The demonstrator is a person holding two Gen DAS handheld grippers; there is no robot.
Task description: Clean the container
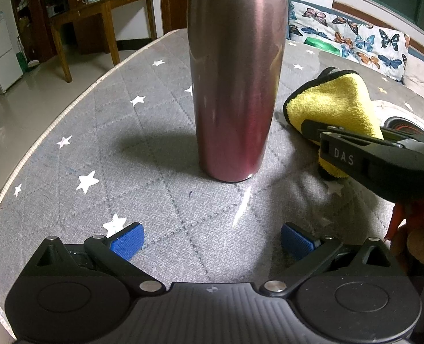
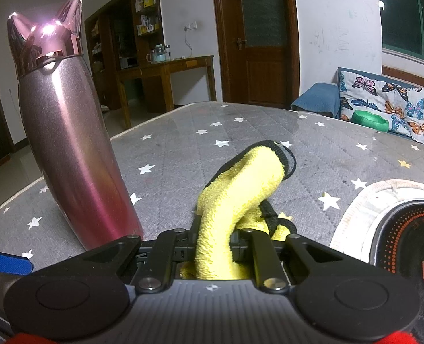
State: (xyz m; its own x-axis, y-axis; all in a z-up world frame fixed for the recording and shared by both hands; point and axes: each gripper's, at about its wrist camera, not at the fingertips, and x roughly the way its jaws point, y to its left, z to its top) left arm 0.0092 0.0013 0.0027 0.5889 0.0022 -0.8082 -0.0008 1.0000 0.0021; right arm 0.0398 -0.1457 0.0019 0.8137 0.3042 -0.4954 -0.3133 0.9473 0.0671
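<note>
Directly ahead of left gripper (image 1: 212, 239): bottle (image 1: 235, 86).

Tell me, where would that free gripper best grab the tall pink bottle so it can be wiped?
Probably around the lower middle of the pink bottle, coming in level from the front, where the open left gripper already faces it. The body is a smooth upright cylinder; the cat-ear lid is awkward. That leaves the right gripper, shut on the yellow cloth, room beside it.

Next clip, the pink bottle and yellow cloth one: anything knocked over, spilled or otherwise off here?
Nothing stands out. The pink bottle stands upright on the star-print cover, lid on, no spill visible. The right gripper is shut on the yellow cloth; the left gripper is open, short of the bottle.
</note>
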